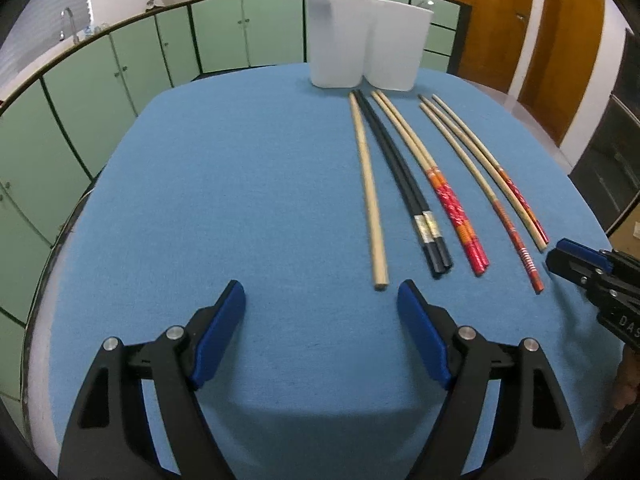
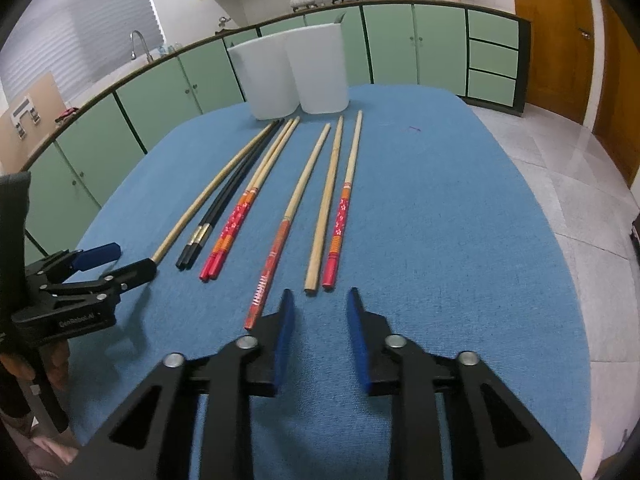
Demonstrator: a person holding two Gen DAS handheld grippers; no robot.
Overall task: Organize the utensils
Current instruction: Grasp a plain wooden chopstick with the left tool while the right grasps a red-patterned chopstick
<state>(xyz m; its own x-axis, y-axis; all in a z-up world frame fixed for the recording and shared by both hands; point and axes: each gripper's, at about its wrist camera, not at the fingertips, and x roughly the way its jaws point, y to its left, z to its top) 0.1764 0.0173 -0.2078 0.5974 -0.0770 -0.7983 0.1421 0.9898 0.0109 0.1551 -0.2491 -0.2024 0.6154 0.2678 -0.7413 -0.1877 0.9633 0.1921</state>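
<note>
Several chopsticks lie side by side on the blue cloth table: a plain wooden one, a black pair, a red-handled pair, and further red-ended and plain ones. A white two-part holder stands at the far edge. My left gripper is open and empty, just short of the plain chopstick's near end. My right gripper is open and empty, just short of the rightmost chopsticks' near ends.
Green kitchen cabinets with a sink tap curve behind the table. Wooden doors stand at the right. Tiled floor lies to the table's right.
</note>
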